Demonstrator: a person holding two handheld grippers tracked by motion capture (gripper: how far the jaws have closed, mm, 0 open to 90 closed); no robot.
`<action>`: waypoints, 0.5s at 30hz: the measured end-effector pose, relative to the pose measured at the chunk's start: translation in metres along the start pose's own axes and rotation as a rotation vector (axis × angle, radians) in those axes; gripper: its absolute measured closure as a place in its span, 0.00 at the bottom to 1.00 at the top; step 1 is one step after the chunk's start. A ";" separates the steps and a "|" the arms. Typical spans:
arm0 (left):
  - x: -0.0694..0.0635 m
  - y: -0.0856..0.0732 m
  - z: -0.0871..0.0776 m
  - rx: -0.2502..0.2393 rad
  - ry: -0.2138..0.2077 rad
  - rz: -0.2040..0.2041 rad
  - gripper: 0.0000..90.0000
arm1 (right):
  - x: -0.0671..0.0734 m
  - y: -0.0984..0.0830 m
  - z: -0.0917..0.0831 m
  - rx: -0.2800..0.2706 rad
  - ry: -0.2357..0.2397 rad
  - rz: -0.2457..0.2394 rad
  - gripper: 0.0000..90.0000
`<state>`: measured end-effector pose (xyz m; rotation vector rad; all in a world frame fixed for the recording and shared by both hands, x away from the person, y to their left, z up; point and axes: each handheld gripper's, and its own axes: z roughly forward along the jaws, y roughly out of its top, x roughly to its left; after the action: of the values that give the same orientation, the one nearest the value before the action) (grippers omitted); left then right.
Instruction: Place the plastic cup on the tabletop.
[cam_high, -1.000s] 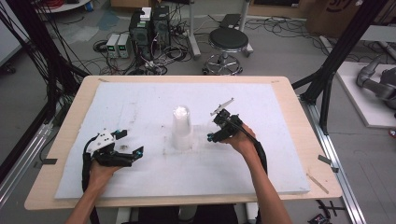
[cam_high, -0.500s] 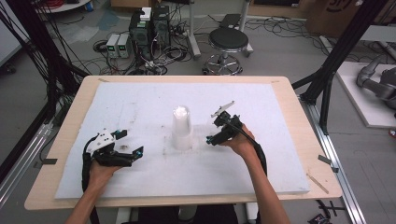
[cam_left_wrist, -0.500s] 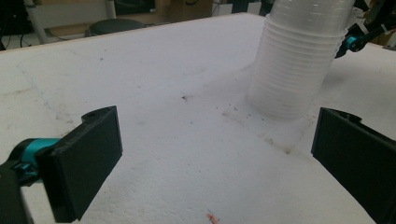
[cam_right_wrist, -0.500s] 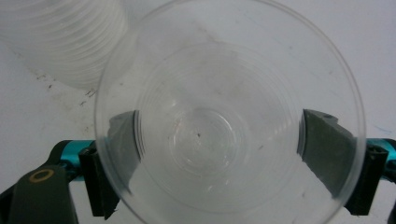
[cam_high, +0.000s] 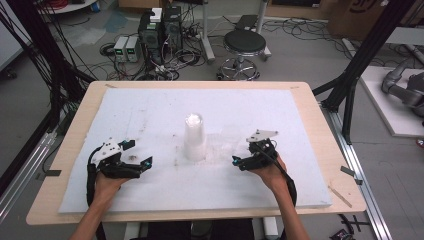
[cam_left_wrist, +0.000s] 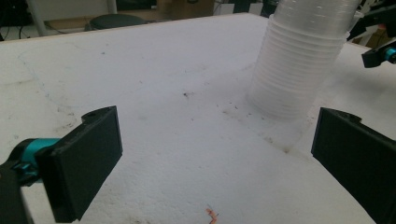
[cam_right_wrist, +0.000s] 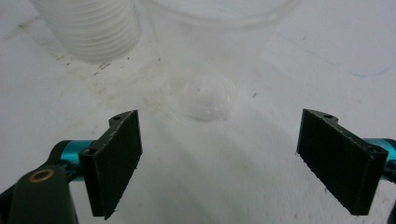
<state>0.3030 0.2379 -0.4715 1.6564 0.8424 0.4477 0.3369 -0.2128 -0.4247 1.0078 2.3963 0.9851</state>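
Note:
An upside-down stack of clear plastic cups (cam_high: 194, 139) stands mid-table on the white foam sheet (cam_high: 150, 110). A single clear cup (cam_high: 229, 141) stands upright just to its right. In the right gripper view that cup (cam_right_wrist: 208, 88) is just ahead of the jaws, with the stack (cam_right_wrist: 91, 28) at top left. My right gripper (cam_high: 241, 154) (cam_right_wrist: 219, 158) is open; its jaws have just been opening and nothing is between them. Left of the stack, my left gripper (cam_high: 138, 152) (cam_left_wrist: 212, 158) rests open and empty, facing the stack (cam_left_wrist: 303, 60).
The wooden table's edge (cam_high: 320, 125) rims the foam sheet. A small orange scrap (cam_left_wrist: 212, 214) lies on the foam just before the left jaws. Behind the table stand a stool (cam_high: 243, 44) and electronics boxes (cam_high: 160, 25) among cables.
My right gripper has drawn back toward the near edge and a little lower, away from the single cup. The left gripper and the stack have stayed put.

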 end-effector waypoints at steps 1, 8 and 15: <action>0.000 0.000 0.000 0.002 0.000 -0.001 0.02 | 0.000 -0.004 -0.002 -0.016 -0.003 0.005 0.16; -0.001 -0.001 -0.002 0.013 -0.002 -0.009 0.02 | 0.000 -0.039 -0.019 -0.187 -0.052 0.022 0.16; -0.006 -0.002 -0.005 0.008 0.012 0.001 0.02 | -0.003 -0.055 -0.027 -0.277 -0.081 0.052 0.16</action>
<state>0.2950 0.2371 -0.4716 1.6628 0.8537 0.4562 0.2975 -0.2550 -0.4449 0.9901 2.1055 1.2292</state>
